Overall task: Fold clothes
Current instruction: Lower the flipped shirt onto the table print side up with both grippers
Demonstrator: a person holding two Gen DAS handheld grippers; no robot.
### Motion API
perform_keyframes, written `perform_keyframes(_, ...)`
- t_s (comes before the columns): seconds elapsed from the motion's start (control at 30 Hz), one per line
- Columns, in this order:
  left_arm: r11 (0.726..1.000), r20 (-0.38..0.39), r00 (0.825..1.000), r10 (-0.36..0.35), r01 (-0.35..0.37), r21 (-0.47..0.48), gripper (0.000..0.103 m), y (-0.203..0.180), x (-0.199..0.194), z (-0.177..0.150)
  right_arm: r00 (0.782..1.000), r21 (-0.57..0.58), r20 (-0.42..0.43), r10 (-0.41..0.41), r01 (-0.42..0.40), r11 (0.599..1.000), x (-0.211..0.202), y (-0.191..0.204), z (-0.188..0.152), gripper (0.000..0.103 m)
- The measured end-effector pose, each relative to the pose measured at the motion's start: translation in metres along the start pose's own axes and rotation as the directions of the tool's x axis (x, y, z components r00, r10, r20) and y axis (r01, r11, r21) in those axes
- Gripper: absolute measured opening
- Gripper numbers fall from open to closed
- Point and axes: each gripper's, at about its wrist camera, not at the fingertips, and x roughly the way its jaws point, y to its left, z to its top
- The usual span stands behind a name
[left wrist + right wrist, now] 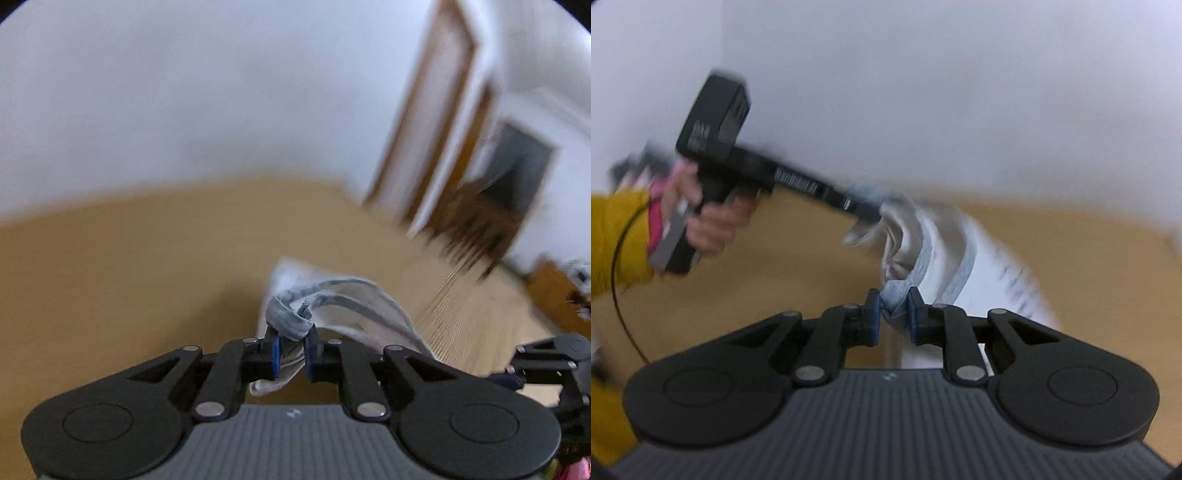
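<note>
A white garment with grey-blue trim (343,306) hangs in the air above a tan table (129,258). My left gripper (291,345) is shut on a bunched grey-blue edge of the garment. My right gripper (894,314) is shut on another grey-blue edge of the same garment (960,251). In the right wrist view the left gripper (875,216) reaches in from the left, held by a hand in a yellow sleeve, and pinches the cloth higher up. The cloth drapes between the two grippers. Both views are motion-blurred.
A white wall (184,92) stands behind the table. A wooden door frame (436,122) and a dark doorway (517,173) are at the right. The right gripper's body (554,362) shows at the right edge of the left wrist view.
</note>
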Motion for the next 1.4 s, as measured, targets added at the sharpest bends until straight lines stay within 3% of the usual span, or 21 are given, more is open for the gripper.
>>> perform_keyframes(0.07, 0.996, -0.1, 0.993, 0.06, -0.067, -0.06, 0.014, 0.022, -0.006, -0.045, 0.988, -0.036, -0.154, 0.028, -0.034, 0.999, 0.032, 0.032, -0.029, 0.021)
perform_keyframes(0.13, 0.99, -0.143, 0.983, 0.111, -0.122, -0.075, 0.014, 0.035, -0.02, -0.073, 0.972, -0.121, -0.236, -0.01, -0.019, 0.992, 0.044, 0.063, -0.044, 0.022)
perform_keyframes(0.23, 0.988, -0.118, 0.984, 0.133, -0.141, -0.056, 0.015, 0.039, -0.045, -0.079, 0.988, -0.214, -0.155, -0.018, -0.016, 0.977, 0.027, 0.083, -0.042, 0.026)
perform_keyframes(0.27, 0.989, -0.093, 0.986, 0.135, -0.139, -0.039, 0.017, 0.039, -0.049, -0.075, 0.99, -0.205, -0.137, -0.021, -0.007, 0.979, 0.022, 0.08, -0.037, 0.032)
perform_keyframes(0.33, 0.992, -0.052, 0.991, 0.127, -0.127, -0.009, 0.022, 0.031, -0.048, -0.064, 0.992, -0.156, -0.119, -0.048, 0.029, 0.987, 0.023, 0.071, -0.026, 0.041)
perform_keyframes(0.43, 0.989, -0.019, 0.991, 0.136, -0.134, 0.054, 0.025, 0.011, -0.017, -0.036, 0.984, -0.032, -0.113, -0.135, 0.132, 0.991, 0.042, 0.046, -0.018, 0.042)
perform_keyframes(0.57, 0.988, -0.084, 0.989, 0.119, -0.109, 0.112, 0.028, -0.01, 0.03, -0.025, 0.954, 0.063, -0.183, -0.237, 0.251, 0.966, 0.077, 0.023, -0.031, 0.042)
perform_keyframes(0.63, 0.983, -0.138, 0.981, 0.136, -0.115, 0.146, 0.028, -0.015, 0.052, -0.032, 0.944, 0.081, -0.237, -0.23, 0.255, 0.964, 0.088, 0.019, -0.048, 0.042)
perform_keyframes(0.77, 0.966, -0.156, 0.971, 0.18, -0.144, 0.214, 0.033, -0.025, 0.063, -0.042, 0.95, 0.027, -0.231, -0.212, 0.224, 0.974, 0.086, 0.027, -0.056, 0.043)
perform_keyframes(0.87, 0.979, -0.163, 0.975, 0.154, -0.128, 0.16, 0.044, -0.027, 0.046, -0.041, 0.964, 0.066, -0.219, -0.148, 0.166, 0.984, 0.073, -0.004, -0.037, 0.043)
perform_keyframes(0.93, 0.989, -0.154, 0.981, 0.121, -0.106, 0.102, 0.049, -0.028, 0.032, -0.044, 0.965, 0.114, -0.177, -0.196, 0.217, 0.969, 0.065, -0.039, -0.019, 0.043)
perform_keyframes(1.03, 0.998, -0.145, 0.988, 0.054, -0.056, -0.011, 0.053, -0.033, 0.014, -0.056, 0.928, 0.215, -0.175, -0.329, 0.362, 0.907, 0.075, -0.102, -0.003, 0.047)
perform_keyframes(1.1, 0.997, -0.161, 0.987, -0.001, -0.012, -0.079, 0.053, -0.038, 0.011, -0.064, 0.907, 0.293, -0.213, -0.365, 0.415, 0.861, 0.089, -0.147, 0.005, 0.049)
perform_keyframes(1.17, 0.991, -0.179, 0.983, -0.045, 0.021, -0.13, 0.054, -0.043, 0.016, -0.07, 0.917, 0.355, -0.25, -0.311, 0.386, 0.852, 0.102, -0.178, 0.01, 0.049)
perform_keyframes(1.27, 0.987, -0.227, 0.973, -0.045, 0.009, -0.159, 0.054, -0.048, 0.03, -0.075, 0.928, 0.371, -0.312, -0.203, 0.315, 0.873, 0.124, -0.199, 0.016, 0.047)
perform_keyframes(1.4, 0.985, -0.258, 0.966, 0.009, -0.053, -0.163, 0.05, -0.041, 0.049, -0.073, 0.906, 0.296, -0.4, -0.136, 0.269, 0.917, 0.143, -0.205, 0.014, 0.047)
